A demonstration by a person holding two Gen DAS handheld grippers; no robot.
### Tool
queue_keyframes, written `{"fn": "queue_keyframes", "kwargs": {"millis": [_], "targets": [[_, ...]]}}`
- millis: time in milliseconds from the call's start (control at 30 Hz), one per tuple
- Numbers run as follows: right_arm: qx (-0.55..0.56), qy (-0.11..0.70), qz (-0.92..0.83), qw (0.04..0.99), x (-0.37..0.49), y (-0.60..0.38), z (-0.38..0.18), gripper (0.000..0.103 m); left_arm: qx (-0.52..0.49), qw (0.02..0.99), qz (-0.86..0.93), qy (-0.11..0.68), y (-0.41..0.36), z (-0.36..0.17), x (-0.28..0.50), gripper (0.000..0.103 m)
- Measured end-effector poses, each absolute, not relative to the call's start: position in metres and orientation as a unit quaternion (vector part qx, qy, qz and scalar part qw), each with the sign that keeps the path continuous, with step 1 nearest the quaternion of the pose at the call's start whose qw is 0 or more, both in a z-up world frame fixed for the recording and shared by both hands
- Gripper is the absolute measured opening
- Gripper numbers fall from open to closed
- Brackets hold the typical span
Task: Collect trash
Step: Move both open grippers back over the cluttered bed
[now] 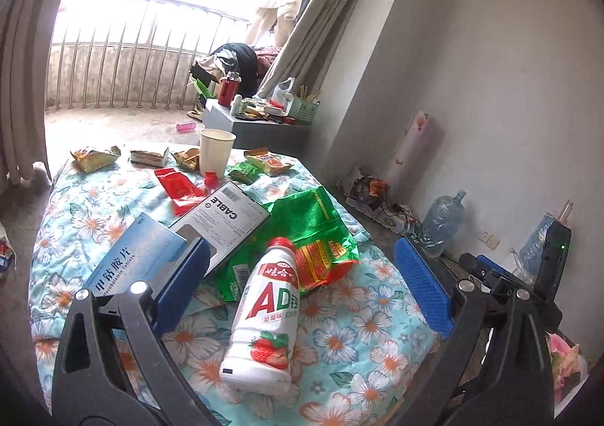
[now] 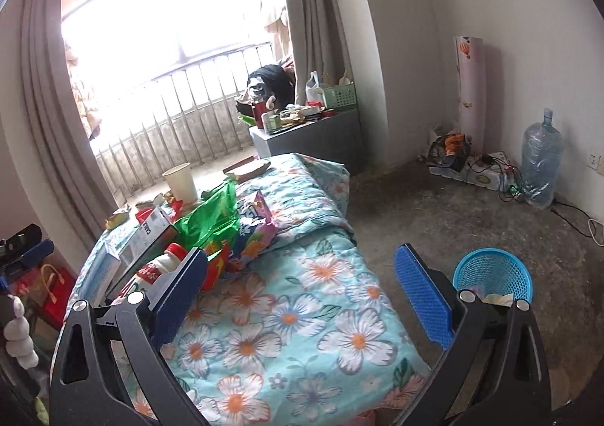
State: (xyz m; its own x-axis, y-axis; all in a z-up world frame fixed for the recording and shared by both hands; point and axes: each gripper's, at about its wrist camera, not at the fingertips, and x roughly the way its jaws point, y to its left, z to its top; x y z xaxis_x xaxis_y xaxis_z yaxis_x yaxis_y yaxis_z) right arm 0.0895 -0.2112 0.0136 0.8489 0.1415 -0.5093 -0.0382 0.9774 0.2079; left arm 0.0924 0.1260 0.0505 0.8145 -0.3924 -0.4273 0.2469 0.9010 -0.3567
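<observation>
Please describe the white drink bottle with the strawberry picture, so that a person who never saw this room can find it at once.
Look at the floral quilt covered with wrappers. Near its front edge, the white bottle lies on its side, its red cap resting on the big green foil bag. It is the only bottle on the quilt, marked with big red letters "AD" and strawberries.

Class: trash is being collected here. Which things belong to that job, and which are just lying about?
Job: white bottle, green wrapper, paper cup, cable box, blue basket.
Lying about: water jug, red flask, green crate.
</observation>
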Motion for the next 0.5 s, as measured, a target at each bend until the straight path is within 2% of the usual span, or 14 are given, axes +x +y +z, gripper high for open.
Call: {"fn": "queue_keyframes", "kwargs": {"millis": [300, 500], "targets": [[0.104, 0.312, 0.102, 0.939, 0.1, -0.176, 0.004, 0.096, -0.185, 0.939, -0.137, 0.256, 0.188, 0.058, 0.116, 0.094], [0.138, 0.328, 0.16, 0.92, 0.119, -0.163, 0.007, 0.096, -0.219, 0.916, -0.134, 0.308, 0.229, 0.06, 0.188, 0.094]]}}
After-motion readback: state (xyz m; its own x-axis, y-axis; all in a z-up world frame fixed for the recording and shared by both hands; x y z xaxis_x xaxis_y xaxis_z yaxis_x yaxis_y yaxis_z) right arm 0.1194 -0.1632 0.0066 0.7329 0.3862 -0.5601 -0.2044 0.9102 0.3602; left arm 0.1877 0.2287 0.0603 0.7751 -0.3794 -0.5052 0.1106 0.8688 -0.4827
